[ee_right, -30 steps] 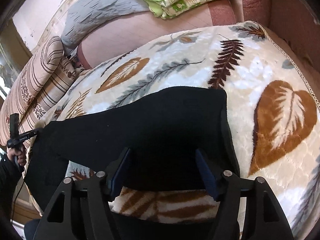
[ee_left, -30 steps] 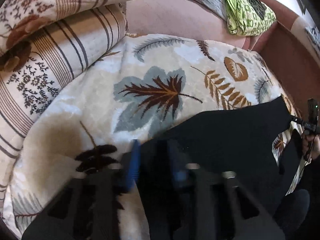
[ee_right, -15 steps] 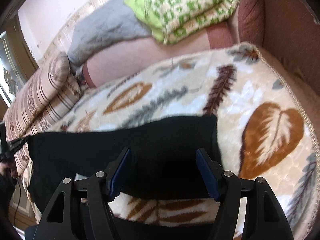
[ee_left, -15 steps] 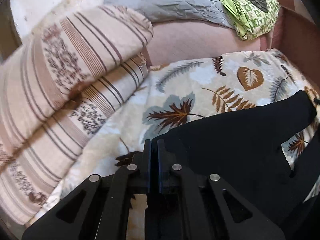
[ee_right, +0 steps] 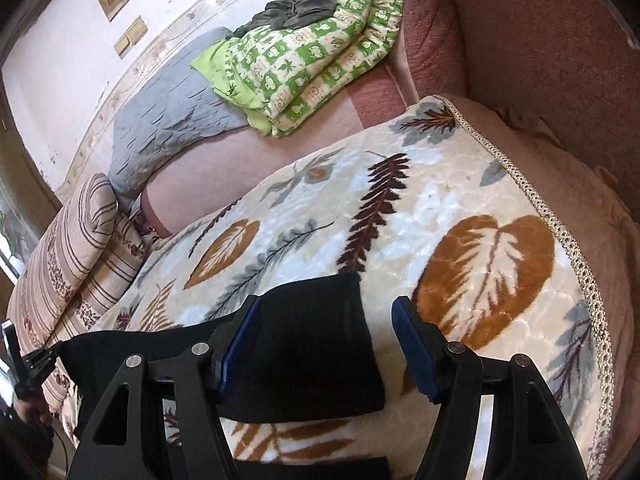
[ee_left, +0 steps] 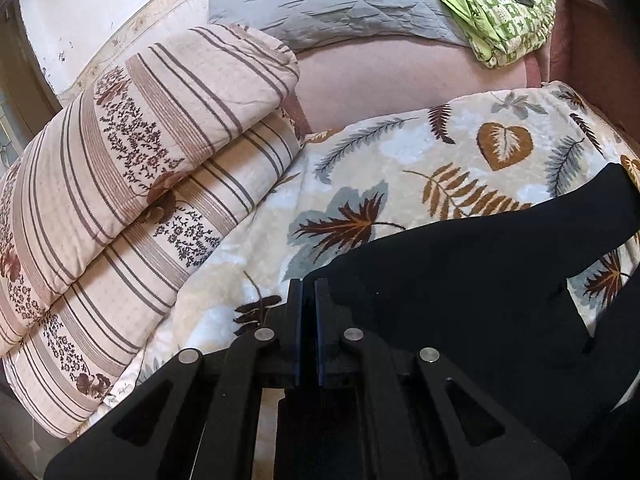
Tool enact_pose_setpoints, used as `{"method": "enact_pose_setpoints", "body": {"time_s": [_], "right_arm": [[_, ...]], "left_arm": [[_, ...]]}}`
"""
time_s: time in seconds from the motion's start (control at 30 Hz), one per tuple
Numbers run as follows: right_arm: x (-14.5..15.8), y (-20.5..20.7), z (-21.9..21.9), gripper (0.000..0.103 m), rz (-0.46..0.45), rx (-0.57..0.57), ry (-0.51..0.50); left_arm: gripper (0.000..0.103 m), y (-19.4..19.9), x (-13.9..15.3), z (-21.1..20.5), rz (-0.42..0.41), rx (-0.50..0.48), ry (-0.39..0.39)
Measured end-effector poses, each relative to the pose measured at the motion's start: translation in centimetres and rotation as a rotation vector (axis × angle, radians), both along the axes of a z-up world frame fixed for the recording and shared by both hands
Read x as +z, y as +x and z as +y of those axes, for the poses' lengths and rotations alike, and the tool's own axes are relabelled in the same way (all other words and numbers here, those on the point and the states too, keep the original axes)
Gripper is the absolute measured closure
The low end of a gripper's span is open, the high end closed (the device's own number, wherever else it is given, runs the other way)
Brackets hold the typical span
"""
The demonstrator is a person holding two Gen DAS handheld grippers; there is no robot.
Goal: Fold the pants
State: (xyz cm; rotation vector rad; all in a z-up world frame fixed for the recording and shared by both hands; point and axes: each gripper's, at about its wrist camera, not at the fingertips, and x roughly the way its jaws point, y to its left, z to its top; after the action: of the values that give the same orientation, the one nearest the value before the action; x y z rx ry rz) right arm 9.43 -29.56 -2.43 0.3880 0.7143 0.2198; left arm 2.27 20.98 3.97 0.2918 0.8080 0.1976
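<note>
Pants [ee_left: 472,280] of black cloth lie spread on the leaf-patterned blanket [ee_left: 400,184] that covers the sofa seat, one end reaching toward its right side, where a braided trim [ee_right: 560,236] marks the blanket's edge. We see our left gripper [ee_left: 308,292] clenched, its blue pads nearly together at the near left corner of the black cloth; whether any cloth is pinched between them we cannot tell. Our right gripper [ee_right: 326,312] stands released, its jaws wide apart above the other end of the pants [ee_right: 312,344], with nothing pressed between the pads. Beyond the pants the blanket is bare up to the sofa back. At the left end of the seat a striped folded quilt [ee_left: 132,184] rises in a stack, close to the left gripper. On the sofa back rest a grey quilt [ee_right: 168,120] and a green checked blanket [ee_right: 312,60], with a dark garment [ee_right: 300,4] on top
</note>
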Motion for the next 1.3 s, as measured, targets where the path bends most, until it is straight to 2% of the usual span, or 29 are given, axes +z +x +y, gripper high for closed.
{"method": "enact_pose_setpoints", "body": {"time_s": [0.1,0.2,0.23,0.33,0.4,0.6,0.77,0.83,0.87,1.07,1.17,1.3], "right_arm": [[0.1,0.4,-1.2,0.035,-0.009,-0.019,0.054],[-0.7,1.2,-3.6,0.033,0.006,-0.051,0.214],[-1.4,1.8,-4.6,0.033,0.026,-0.05,0.295],[-2.8,3.3,-5.6,0.034,0.064,-0.034,0.408],[-3.5,4.3,-5.5,0.041,0.088,-0.005,0.438],[-4.9,7.0,-3.2,0.054,0.184,0.051,0.334],[-5.8,8.2,-2.2,0.065,0.223,0.082,0.302],[-6.0,8.5,-1.9,0.077,0.226,0.102,0.294],[-5.9,8.4,-1.8,0.096,0.216,0.112,0.295],[-2.5,5.4,-1.9,0.098,0.063,0.165,0.233],[-1.0,2.7,-2.2,0.098,0.012,0.231,0.19],[0.5,-1.4,-2.5,0.098,-0.035,0.35,0.105]], "left_arm": [[0.1,-0.3,0.2,0.0,-0.009,0.003,-0.007],[0.1,-1.0,0.4,-0.2,-0.027,0.002,-0.021],[0.1,-1.2,0.4,-0.3,-0.03,-0.001,-0.027],[0.1,-1.4,0.3,-0.5,-0.035,-0.001,-0.051],[0.1,-1.5,0.5,-0.5,-0.039,0.007,-0.074],[0.1,-1.4,0.8,-0.6,-0.043,0.013,-0.093],[0.1,-1.2,0.6,-0.4,-0.034,0.019,-0.093],[0.1,-1.0,0.5,-0.1,-0.031,0.027,-0.096],[0.1,-0.9,0.6,-0.1,-0.029,0.025,-0.101],[0.1,-0.9,1.1,0.4,-0.051,0.006,-0.082],[0.1,-2.5,1.0,0.4,-0.072,-0.018,-0.066],[0.1,-6.0,0.4,0.3,-0.122,-0.046,0.015]]}}
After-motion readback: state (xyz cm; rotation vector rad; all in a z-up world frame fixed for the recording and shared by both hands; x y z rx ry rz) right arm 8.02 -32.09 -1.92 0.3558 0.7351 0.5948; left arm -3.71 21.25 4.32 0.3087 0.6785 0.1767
